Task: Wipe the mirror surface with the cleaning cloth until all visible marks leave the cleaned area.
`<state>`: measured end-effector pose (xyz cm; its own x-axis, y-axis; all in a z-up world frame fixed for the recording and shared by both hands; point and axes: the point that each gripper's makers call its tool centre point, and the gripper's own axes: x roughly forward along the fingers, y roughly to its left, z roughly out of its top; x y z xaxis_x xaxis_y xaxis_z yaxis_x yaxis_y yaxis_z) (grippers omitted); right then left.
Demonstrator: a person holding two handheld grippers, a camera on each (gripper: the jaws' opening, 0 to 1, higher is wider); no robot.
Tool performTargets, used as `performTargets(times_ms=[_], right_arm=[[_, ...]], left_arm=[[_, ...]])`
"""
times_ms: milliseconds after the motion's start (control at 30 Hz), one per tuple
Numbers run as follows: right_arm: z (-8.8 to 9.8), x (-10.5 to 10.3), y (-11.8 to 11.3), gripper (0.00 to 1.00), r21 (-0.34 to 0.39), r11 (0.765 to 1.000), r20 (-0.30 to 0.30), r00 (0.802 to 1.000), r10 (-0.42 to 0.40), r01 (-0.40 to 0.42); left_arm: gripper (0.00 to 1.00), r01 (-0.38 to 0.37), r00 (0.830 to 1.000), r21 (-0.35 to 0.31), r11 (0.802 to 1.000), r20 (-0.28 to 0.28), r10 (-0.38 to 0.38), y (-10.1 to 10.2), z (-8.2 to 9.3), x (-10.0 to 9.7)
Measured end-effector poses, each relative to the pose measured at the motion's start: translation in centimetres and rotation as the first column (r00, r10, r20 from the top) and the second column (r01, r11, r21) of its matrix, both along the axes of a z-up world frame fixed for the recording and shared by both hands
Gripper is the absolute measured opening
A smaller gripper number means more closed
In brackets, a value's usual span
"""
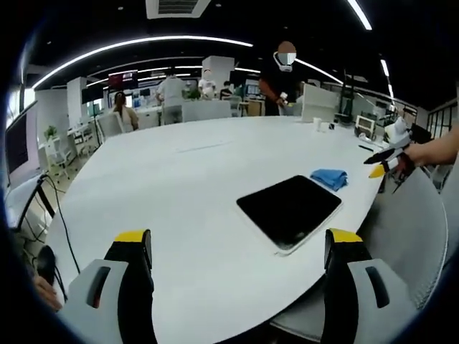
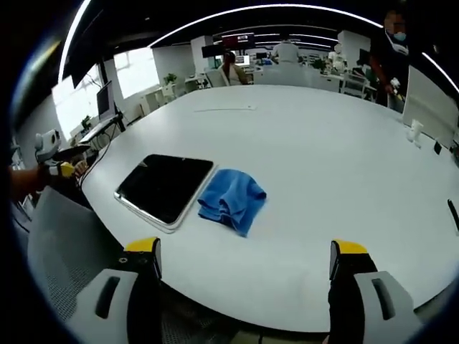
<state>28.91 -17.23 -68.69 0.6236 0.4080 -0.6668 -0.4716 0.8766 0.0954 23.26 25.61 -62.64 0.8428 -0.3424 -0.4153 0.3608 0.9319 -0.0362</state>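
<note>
The mirror (image 1: 290, 210) is a dark, flat, rounded rectangle lying near the white table's edge; in the right gripper view the mirror (image 2: 166, 186) sits left of centre. A crumpled blue cleaning cloth (image 1: 330, 178) lies on the table just beside it, and the cloth (image 2: 232, 197) touches the mirror's right side. My left gripper (image 1: 238, 240) is open and empty, held short of the mirror. My right gripper (image 2: 246, 249) is open and empty, off the table edge in front of the cloth. Each gripper appears small in the other's view: right (image 1: 384, 163), left (image 2: 61, 166).
The large white oval table (image 1: 186, 186) stretches far back. A grey mesh chair (image 1: 419, 229) stands at the table's edge by the mirror, chair (image 2: 64, 236). Small white cups (image 2: 414, 131) stand at the far side. A person (image 1: 283, 75) stands beyond the table; others sit at desks behind.
</note>
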Motion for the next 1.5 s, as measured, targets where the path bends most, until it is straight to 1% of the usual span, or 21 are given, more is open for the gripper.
performTargets(times_ms=[133, 233, 367, 467, 633, 800, 900, 1000, 1100, 1200, 1233, 1300, 1400, 1467, 1500], right_arm=[[0.2, 0.2, -0.4, 0.96, -0.004, 1.0, 0.01, 1.0, 0.004, -0.004], [0.2, 0.3, -0.6, 0.96, 0.006, 1.0, 0.005, 1.0, -0.009, 0.009], [0.3, 0.2, -0.2, 0.96, 0.003, 1.0, 0.005, 1.0, 0.007, -0.007], [0.5, 0.6, -0.1, 0.96, 0.008, 1.0, 0.007, 1.0, 0.007, -0.007], [1.0, 0.9, 0.3, 0.95, 0.017, 1.0, 0.012, 1.0, 0.007, -0.008], [1.2, 1.2, 0.6, 0.93, 0.029, 1.0, 0.008, 1.0, 0.006, -0.006], [1.5, 1.8, 1.3, 0.91, 0.033, 0.999, 0.007, 1.0, 0.02, -0.02], [2.1, 3.0, 2.1, 0.88, 0.036, 0.999, 0.017, 0.999, 0.029, -0.029], [2.4, 4.4, 3.2, 0.81, 0.05, 0.998, 0.01, 1.0, 0.03, -0.03], [2.2, 6.0, 3.8, 0.71, 0.038, 0.999, -0.007, 1.0, 0.03, -0.03], [2.3, 6.5, 4.1, 0.68, 0.045, 0.999, -0.013, 1.0, 0.024, -0.023], [2.2, 7.0, 4.6, 0.62, 0.061, 0.998, -0.032, 0.999, 0.019, -0.017], [1.7, 7.8, 5.2, 0.57, 0.067, 0.998, -0.053, 0.999, 0.011, -0.007], [1.4, 8.4, 5.6, 0.55, 0.071, 0.997, -0.063, 0.998, 0.01, -0.005], [1.1, 8.6, 5.8, 0.54, 0.069, 0.998, -0.071, 0.997, 0.009, -0.004]], left_arm=[[0.99, 0.01, 1.0, 0.002, 1.0, -0.005, -0.01, -0.2, -0.2, 0.0], [0.99, 0.006, 1.0, 0.0, 1.0, -0.009, -0.006, -0.1, -0.4, 0.2], [0.99, -0.002, 1.0, -0.002, 1.0, -0.002, 0.002, 0.1, -0.1, 0.3], [0.99, -0.006, 1.0, -0.002, 1.0, 0.004, 0.006, 0.3, 0.1, 0.3], [0.99, -0.009, 1.0, 0.003, 1.0, 0.0, 0.009, 0.4, 0.1, 0.1], [0.99, -0.009, 1.0, 0.006, 1.0, 0.002, 0.009, 0.3, 0.2, 0.1], [0.99, -0.005, 1.0, 0.008, 1.0, 0.0, 0.005, 0.1, 0.2, 0.0], [0.99, -0.004, 1.0, 0.004, 1.0, -0.002, 0.004, -0.2, 0.3, -0.2], [0.99, 0.003, 1.0, 0.006, 1.0, -0.004, -0.003, -0.5, 0.3, -0.4], [0.99, 0.006, 1.0, 0.004, 1.0, -0.007, -0.006, -0.6, 0.2, -0.4], [0.99, 0.006, 1.0, 0.005, 1.0, -0.009, -0.006, -0.7, 0.3, -0.4], [0.99, 0.0, 1.0, -0.001, 1.0, -0.002, 0.0, -0.6, 0.7, -0.4], [0.99, -0.008, 1.0, -0.002, 1.0, 0.013, 0.008, -0.5, 1.0, -0.4], [0.99, -0.016, 1.0, -0.002, 1.0, 0.015, 0.016, -0.4, 0.9, -0.3], [0.99, -0.022, 1.0, -0.001, 1.0, 0.004, 0.022, -0.2, 0.5, -0.3]])
